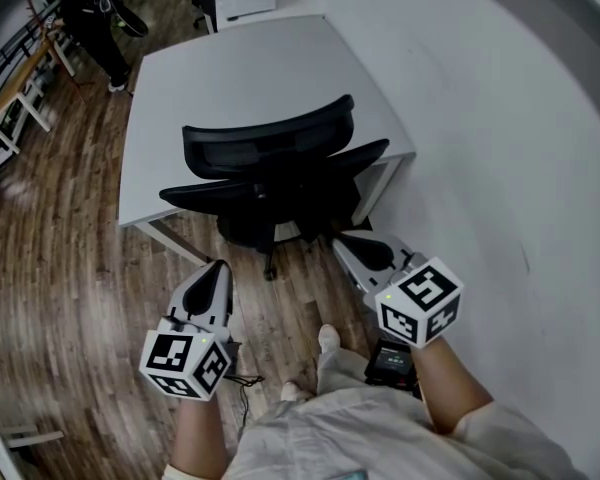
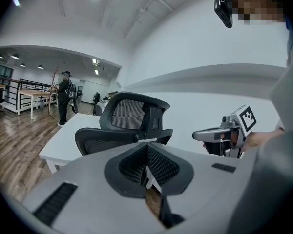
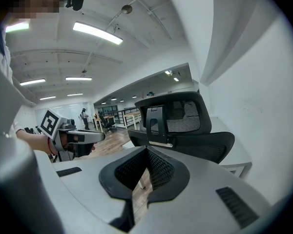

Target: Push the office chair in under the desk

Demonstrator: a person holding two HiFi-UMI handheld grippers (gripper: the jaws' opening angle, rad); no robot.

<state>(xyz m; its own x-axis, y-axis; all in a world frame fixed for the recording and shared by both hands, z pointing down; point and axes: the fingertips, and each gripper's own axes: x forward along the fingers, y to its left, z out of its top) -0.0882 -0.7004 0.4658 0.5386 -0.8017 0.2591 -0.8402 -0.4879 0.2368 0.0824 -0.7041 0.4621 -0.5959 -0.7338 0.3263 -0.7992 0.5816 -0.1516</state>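
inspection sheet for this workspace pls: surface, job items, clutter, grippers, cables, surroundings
surface: white rectangular desk, top bare.
job's things: black mesh office chair at the desk's near edge, its back toward the grippers; its base stands out on the floor, not under the desk.
clutter: nothing seen.
grippers: left gripper and right gripper both shut, fingers together, nothing between them, both apart from the chair.
cables: thin black cable on the floor by the person's feet.
surroundings: brown wood-plank floor; white wall on the right; a person in dark clothes standing far off.
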